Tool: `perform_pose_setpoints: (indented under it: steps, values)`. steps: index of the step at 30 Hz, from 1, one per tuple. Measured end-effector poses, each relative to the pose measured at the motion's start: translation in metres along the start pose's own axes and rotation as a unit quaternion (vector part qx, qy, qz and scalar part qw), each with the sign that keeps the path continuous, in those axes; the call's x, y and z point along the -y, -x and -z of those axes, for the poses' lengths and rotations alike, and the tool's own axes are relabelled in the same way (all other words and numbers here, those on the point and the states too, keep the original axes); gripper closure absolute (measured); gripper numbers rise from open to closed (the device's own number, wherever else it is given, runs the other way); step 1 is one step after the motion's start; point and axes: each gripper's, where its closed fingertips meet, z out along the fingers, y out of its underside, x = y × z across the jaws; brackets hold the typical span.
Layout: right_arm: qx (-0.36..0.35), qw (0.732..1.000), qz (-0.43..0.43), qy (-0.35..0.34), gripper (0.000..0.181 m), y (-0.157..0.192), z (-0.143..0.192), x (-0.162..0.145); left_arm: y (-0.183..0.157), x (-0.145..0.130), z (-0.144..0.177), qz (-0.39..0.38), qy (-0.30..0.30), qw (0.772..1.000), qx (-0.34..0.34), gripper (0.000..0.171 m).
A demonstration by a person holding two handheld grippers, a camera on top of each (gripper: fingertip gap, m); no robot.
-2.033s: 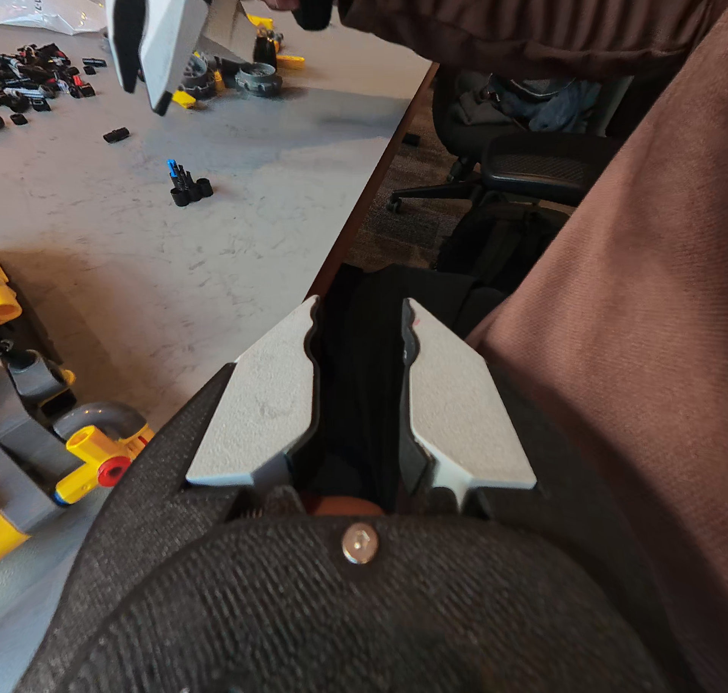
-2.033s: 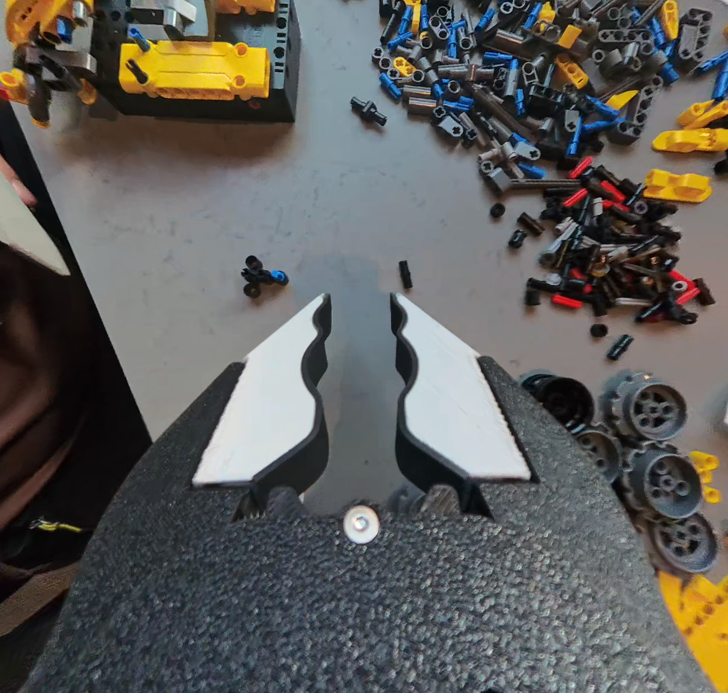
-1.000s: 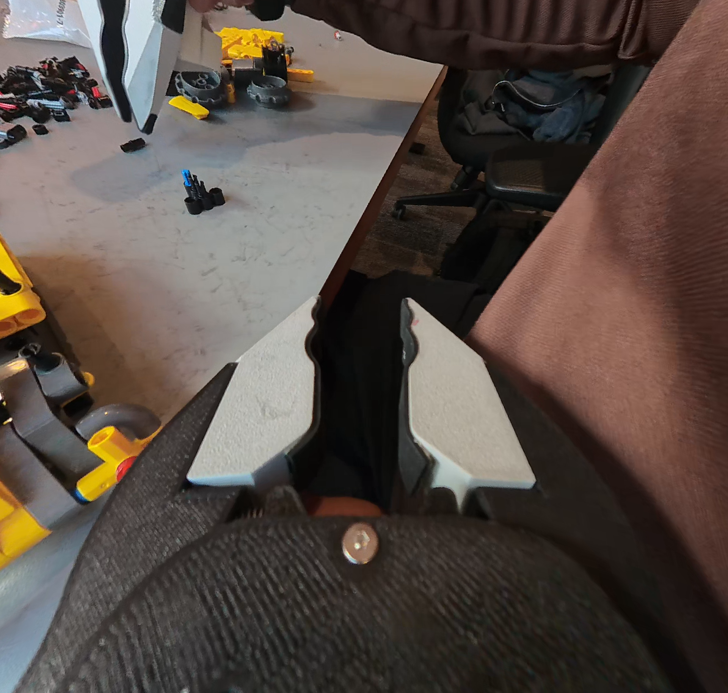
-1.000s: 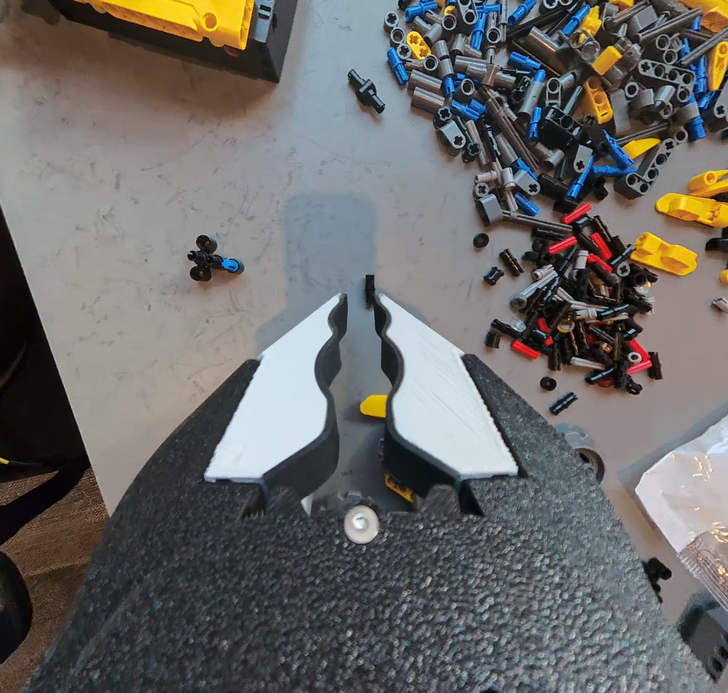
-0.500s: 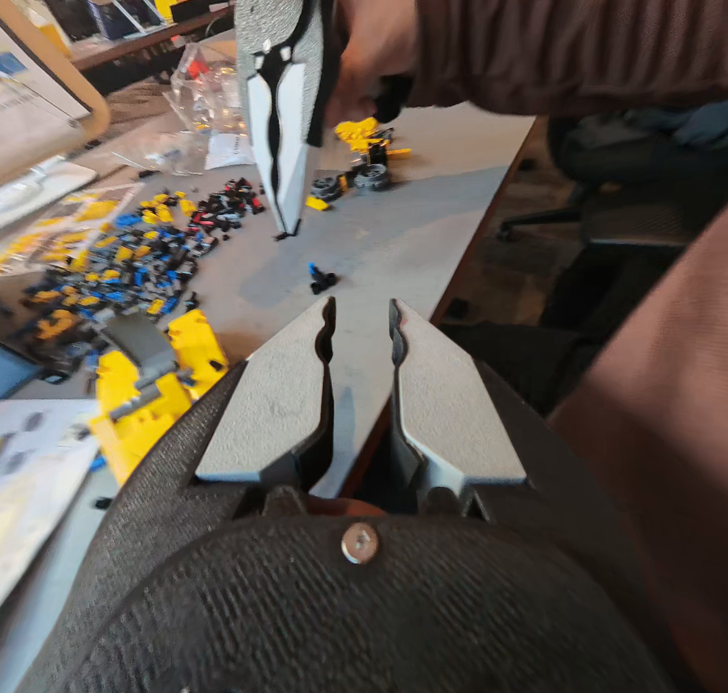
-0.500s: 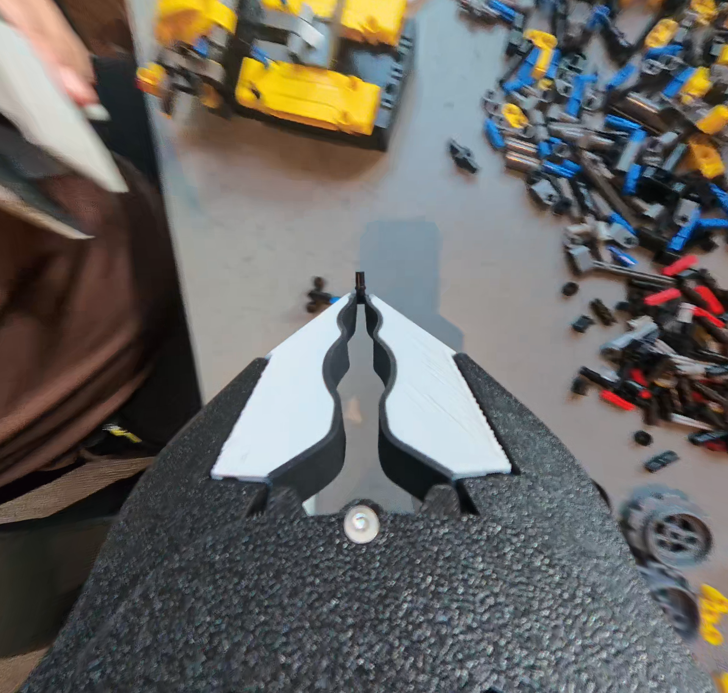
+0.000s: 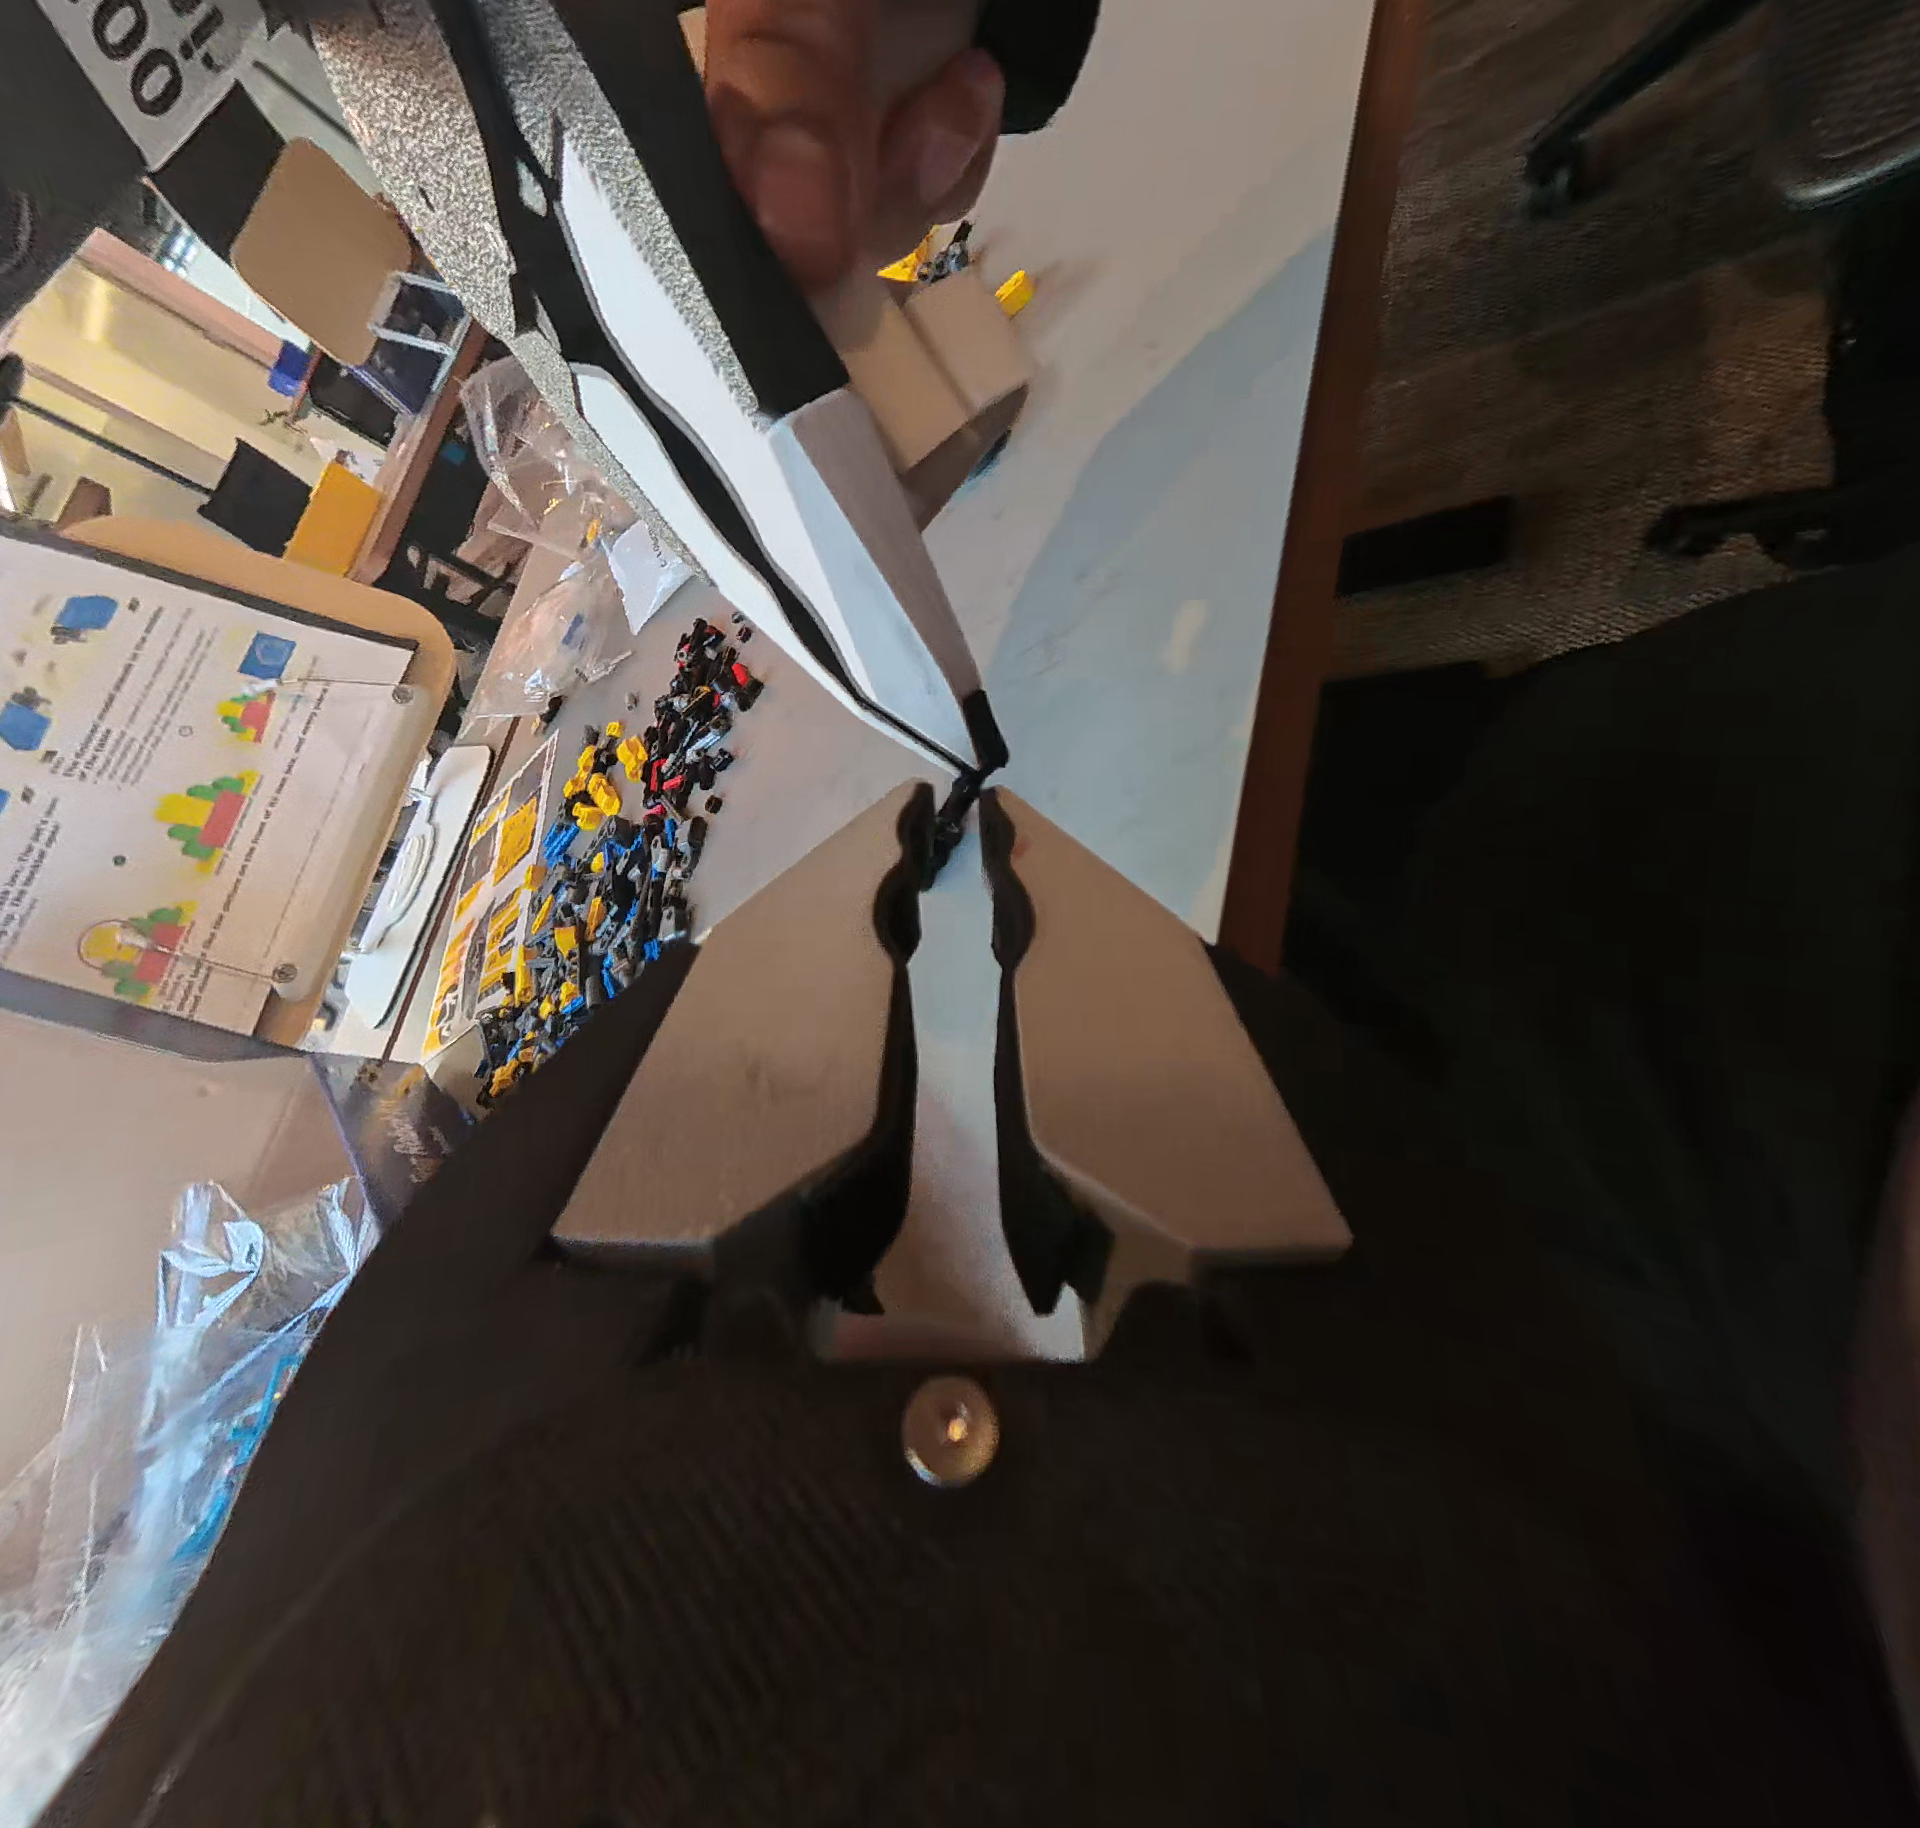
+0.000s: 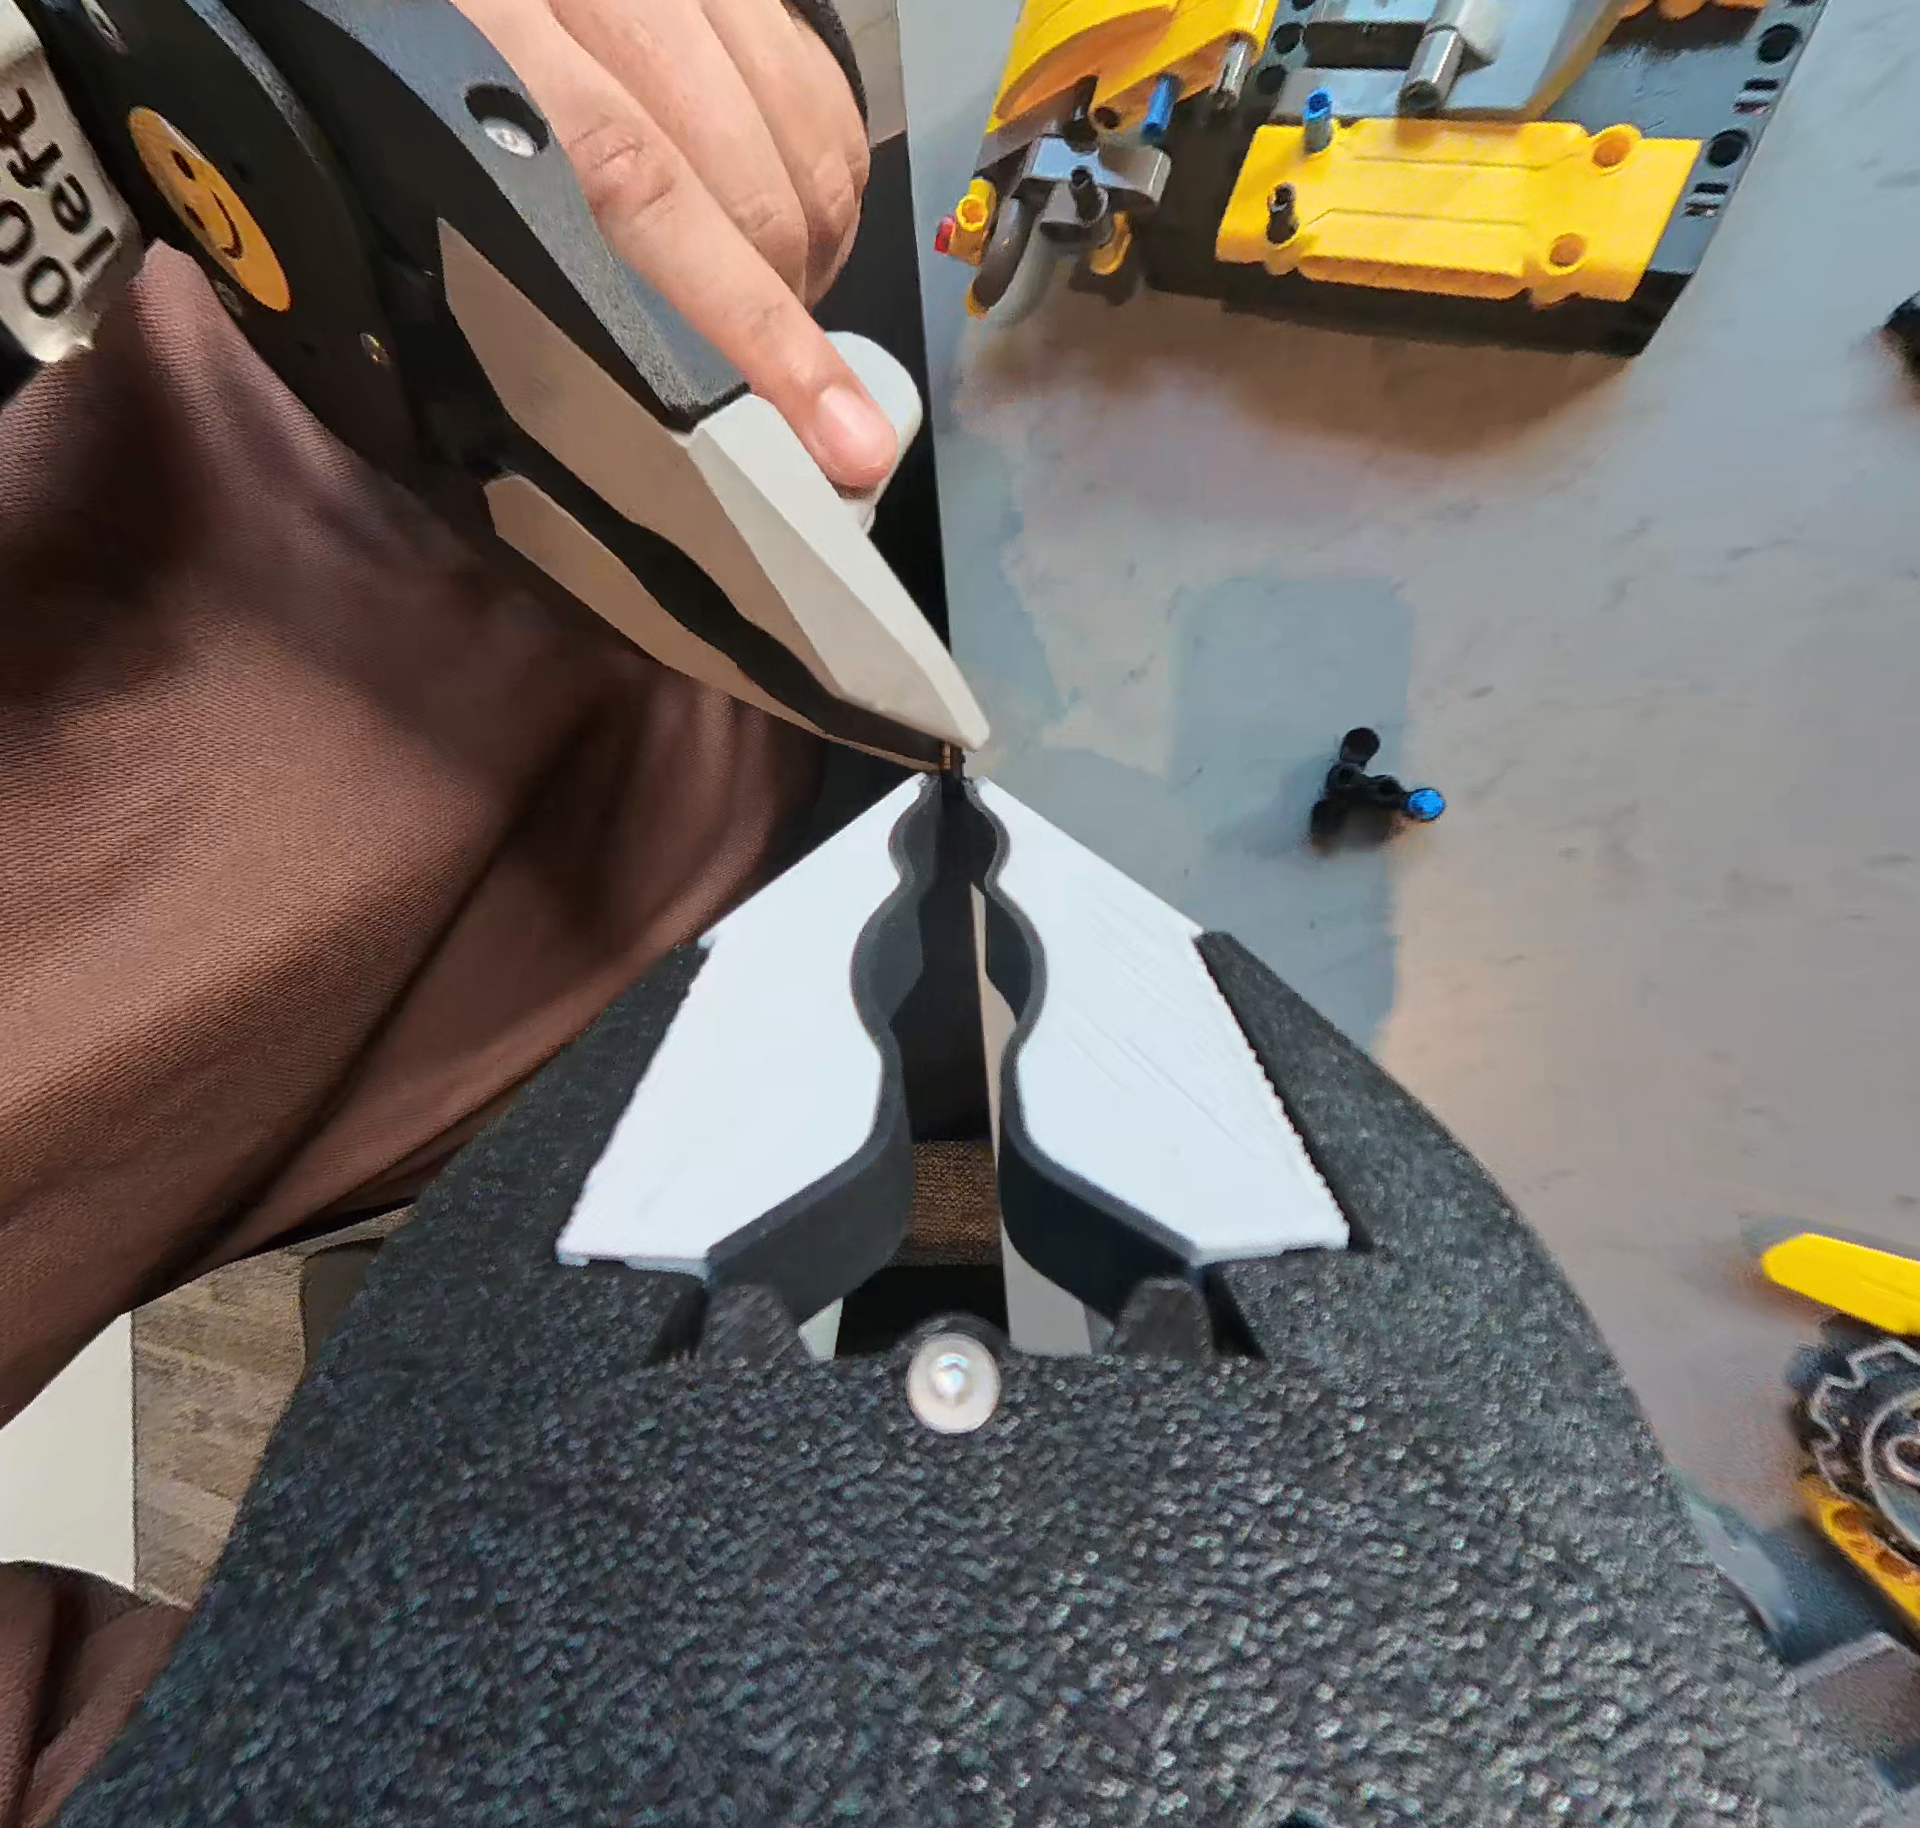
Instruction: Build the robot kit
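Note:
A small black pin (image 7: 948,828) is held in the air between both grippers' tips, over the table's near edge. My right gripper (image 8: 949,789) is shut on one end of the pin (image 8: 951,766). In the left wrist view it comes in from the upper left (image 7: 977,739), held by a hand (image 7: 831,116). My left gripper (image 7: 951,799) has its jaws narrowed onto the pin's other end, with a thin sliver of light beside it. In the right wrist view the left gripper (image 8: 961,739) comes in from the upper left, tip to tip with mine.
A grey table with a brown edge (image 7: 1299,635) carries a yellow and black model (image 8: 1455,168), a small black and blue piece (image 8: 1371,802), a heap of small parts (image 7: 634,843), grey gears (image 8: 1870,1435), an instruction sheet (image 7: 208,791) and a plastic bag (image 7: 156,1363). Brown clothing (image 8: 312,843) is at the left. Only a small space, under 4 cm, lies between the two pairs of fingers.
The right gripper closed on the black pin, lifted it off the table and carried it to the table edge. The left gripper swung up to meet it and narrowed its jaws onto the pin.

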Motion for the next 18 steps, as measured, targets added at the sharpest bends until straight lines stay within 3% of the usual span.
perform_pose_setpoints:
  steps: [5,8,12,15,18]
  values:
    - [0.001,0.999,-0.015,-0.035,0.181,-0.001,0.004,-0.003,-0.003,0.001,-0.004,0.033,-0.002,0.999,0.013,0.169]
    - [0.001,0.995,-0.022,-0.101,0.181,0.001,0.014,0.004,0.003,0.008,-0.003,0.169,-0.050,0.984,0.009,0.170]
    - [-0.014,0.981,-0.014,-0.194,0.180,0.001,0.030,0.009,0.019,0.013,0.001,0.325,-0.106,0.940,-0.001,0.169]
    - [-0.027,0.970,-0.011,-0.242,0.177,0.000,0.040,0.013,0.021,0.012,-0.001,0.341,-0.107,0.934,-0.011,0.169]
    - [-0.040,0.968,-0.010,-0.247,0.177,-0.002,0.041,0.012,0.020,0.016,-0.002,0.345,-0.114,0.932,-0.021,0.169]
